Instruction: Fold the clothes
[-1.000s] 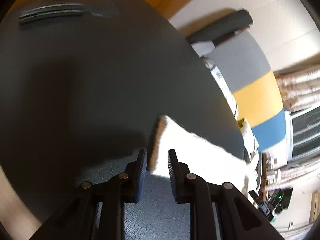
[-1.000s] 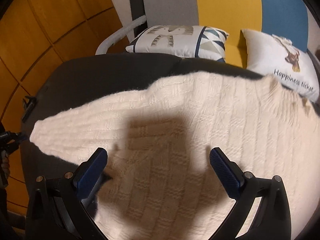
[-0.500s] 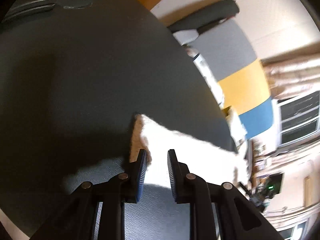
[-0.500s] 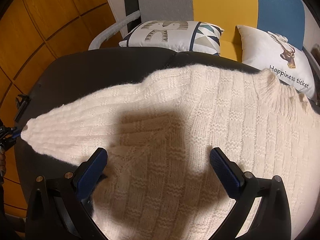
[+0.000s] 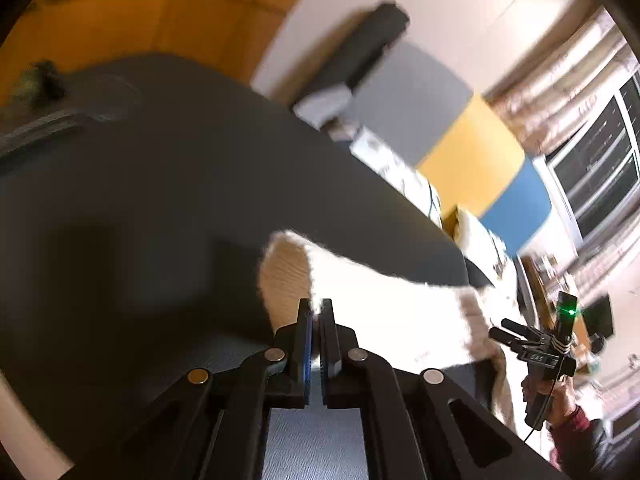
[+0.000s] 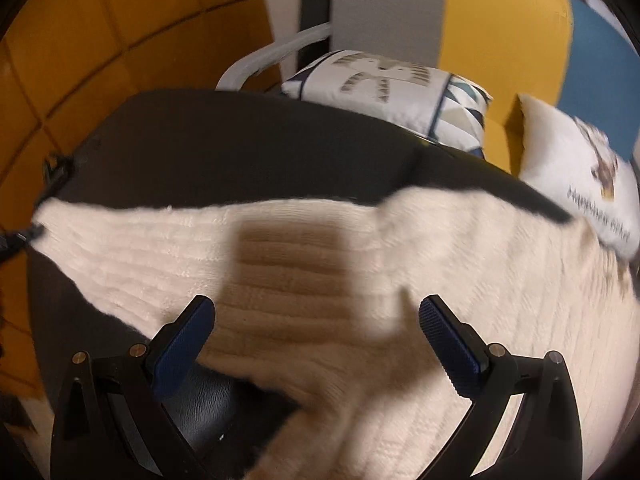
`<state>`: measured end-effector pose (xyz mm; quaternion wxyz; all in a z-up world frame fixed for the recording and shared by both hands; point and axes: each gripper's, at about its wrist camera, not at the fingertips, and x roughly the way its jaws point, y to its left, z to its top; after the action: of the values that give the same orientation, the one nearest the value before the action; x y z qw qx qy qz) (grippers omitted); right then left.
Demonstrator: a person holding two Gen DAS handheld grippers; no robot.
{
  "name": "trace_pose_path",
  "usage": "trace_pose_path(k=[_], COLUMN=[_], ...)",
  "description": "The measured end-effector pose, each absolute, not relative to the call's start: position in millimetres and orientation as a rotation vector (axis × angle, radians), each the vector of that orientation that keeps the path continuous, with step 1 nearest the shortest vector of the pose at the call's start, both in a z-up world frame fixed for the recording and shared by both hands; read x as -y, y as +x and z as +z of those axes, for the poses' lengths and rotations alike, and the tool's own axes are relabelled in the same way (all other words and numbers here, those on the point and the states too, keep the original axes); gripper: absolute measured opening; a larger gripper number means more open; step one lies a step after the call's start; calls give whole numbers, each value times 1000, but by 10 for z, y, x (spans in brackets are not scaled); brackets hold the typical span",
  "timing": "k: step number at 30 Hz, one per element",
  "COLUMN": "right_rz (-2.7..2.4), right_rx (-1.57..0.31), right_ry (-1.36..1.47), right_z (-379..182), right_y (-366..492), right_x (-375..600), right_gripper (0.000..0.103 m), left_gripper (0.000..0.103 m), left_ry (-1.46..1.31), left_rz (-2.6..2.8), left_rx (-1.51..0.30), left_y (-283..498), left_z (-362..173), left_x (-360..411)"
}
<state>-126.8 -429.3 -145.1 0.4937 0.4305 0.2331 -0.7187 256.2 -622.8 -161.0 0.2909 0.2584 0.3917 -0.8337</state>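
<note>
A cream knitted sweater [image 6: 460,280] lies spread on the dark table [image 6: 240,152]. Its left sleeve [image 6: 132,248] stretches to the left. In the left wrist view my left gripper [image 5: 316,312] is shut on the sleeve cuff [image 5: 288,276] and holds it lifted off the table [image 5: 160,200]; the sleeve [image 5: 380,312] runs right toward the body. My right gripper [image 6: 316,320] is open wide, hovering over the sweater near the armpit, touching nothing. It also shows in the left wrist view [image 5: 536,344], held by a hand.
Two printed cushions [image 6: 384,88] [image 6: 576,176] lie on a grey, yellow and blue sofa [image 6: 500,20] behind the table. Orange wall panels [image 6: 80,60] stand at the left. A window [image 5: 592,168] is at the far right. Dark items [image 5: 40,80] sit at the table's far corner.
My left gripper has closed on the sleeve cuff and raised it. My right gripper has moved slightly, staying open over the sweater.
</note>
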Motion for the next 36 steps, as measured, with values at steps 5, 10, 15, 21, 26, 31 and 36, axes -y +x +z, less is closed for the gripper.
trace_pose_path(k=[5, 10, 15, 21, 26, 31, 36], right_rz=[-1662, -1661, -1666, -1672, -1666, -1652, -1682], right_rx=[-702, -639, -587, -524, -626, -554, -408], right_ry=[1032, 1072, 1070, 1069, 1078, 1084, 1060], right_z=[-1671, -1747, -1631, -1492, -1744, -1575, -1252], right_y=[-997, -1016, -1148, -1307, -1392, -1451, -1430], right_x=[4609, 4669, 4626, 4575, 4620, 4473, 3442], right_gripper=[103, 103, 103, 103, 103, 103, 103], left_gripper=[2, 3, 8, 13, 11, 11, 9], left_ry=[798, 807, 727, 837, 861, 911, 785], left_rz=[-2046, -1975, -1880, -1959, -1892, -1852, -2036], left_rx=[-1038, -1085, -964, -940, -870, -804, -876], left_y=[2813, 2520, 2628, 2173, 1983, 1960, 1704], left_z=[-2135, -2160, -1684, -1794, -2113, -2047, -1683], left_x=[6002, 5911, 6032, 6138, 6183, 6242, 5803])
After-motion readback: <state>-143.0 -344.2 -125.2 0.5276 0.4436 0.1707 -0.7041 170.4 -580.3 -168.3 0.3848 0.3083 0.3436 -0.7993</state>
